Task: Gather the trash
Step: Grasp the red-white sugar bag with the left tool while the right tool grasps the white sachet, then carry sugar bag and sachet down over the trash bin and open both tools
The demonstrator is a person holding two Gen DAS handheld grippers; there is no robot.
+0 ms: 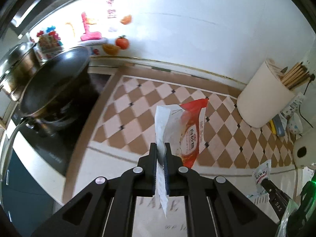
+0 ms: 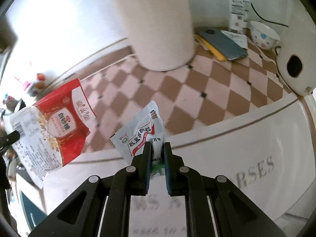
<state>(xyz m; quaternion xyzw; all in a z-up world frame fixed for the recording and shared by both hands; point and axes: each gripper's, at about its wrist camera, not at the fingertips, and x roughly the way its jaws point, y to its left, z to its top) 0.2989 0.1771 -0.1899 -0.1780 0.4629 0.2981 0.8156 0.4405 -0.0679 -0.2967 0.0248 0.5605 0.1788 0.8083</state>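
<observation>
Pinched between left tool (image 1: 161, 148) tips: sugar bag (image 1: 189, 130).

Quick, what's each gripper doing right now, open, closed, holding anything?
Left gripper: closed on the red sugar bag.
Right gripper: closed on the white medicine sachet.

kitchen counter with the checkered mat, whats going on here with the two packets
A person is collecting trash with a hand-held gripper in each hand. The left hand-held gripper is shut on an empty red-and-white plastic sugar bag, lifted above the brown-and-cream checkered mat. The right hand-held gripper is shut on a small white foil medicine sachet, also held in the air. No bin is in view.
</observation>
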